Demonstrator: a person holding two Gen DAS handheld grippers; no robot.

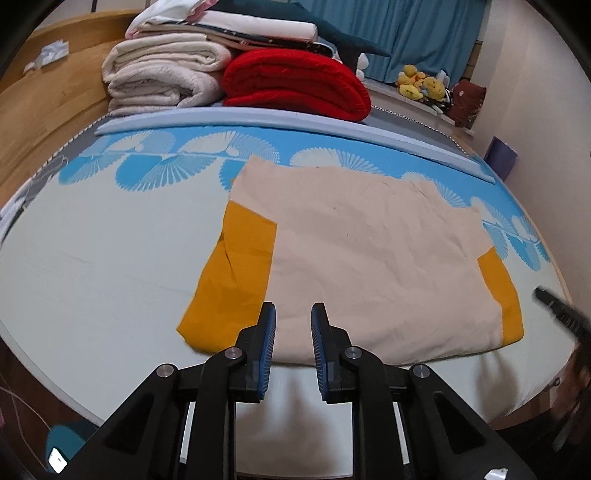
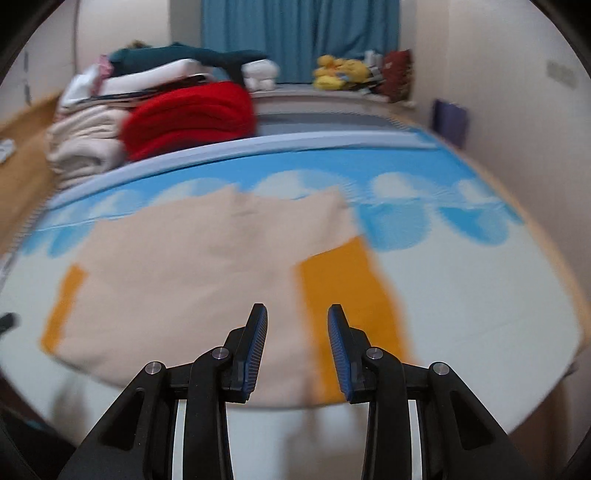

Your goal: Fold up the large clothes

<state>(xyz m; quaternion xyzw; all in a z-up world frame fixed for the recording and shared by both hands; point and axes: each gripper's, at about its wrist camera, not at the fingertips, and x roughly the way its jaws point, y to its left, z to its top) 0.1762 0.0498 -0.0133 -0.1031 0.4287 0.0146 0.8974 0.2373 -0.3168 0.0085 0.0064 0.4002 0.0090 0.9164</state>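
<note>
Left wrist view – surroundings: a red blanket (image 1: 295,83) and a stack of cream blankets (image 1: 166,75) sit at 12 o'clock on the far part of the bed (image 1: 92,266), against the wooden headboard (image 1: 40,122); yellow plush toys (image 1: 421,83) lie at 1 o'clock below the blue curtain (image 1: 406,33).
Left wrist view – obstruction: nothing lies on the garment (image 1: 369,258); the bed around it is bare sheet.
Left wrist view – garment: beige body with orange sleeves, spread flat near the bed's front edge; its long axis runs 9 to 3 o'clock, one sleeve at 9, the other at 3.
Left wrist view – left gripper (image 1: 293,314): released, a narrow gap between the fingers, nothing in it; it hovers over the garment's near hem.
Left wrist view – right gripper (image 1: 554,306): a blurred black tip at 3 o'clock, beside the orange sleeve.
Right wrist view – surroundings: blurred; red blanket (image 2: 188,114) and plush toys (image 2: 340,72) at 12 o'clock.
Right wrist view – garment (image 2: 203,277): flat, long axis 9 to 3 o'clock, an orange sleeve directly ahead.
Right wrist view – right gripper (image 2: 297,314): fingers apart and empty above the near hem.
</note>
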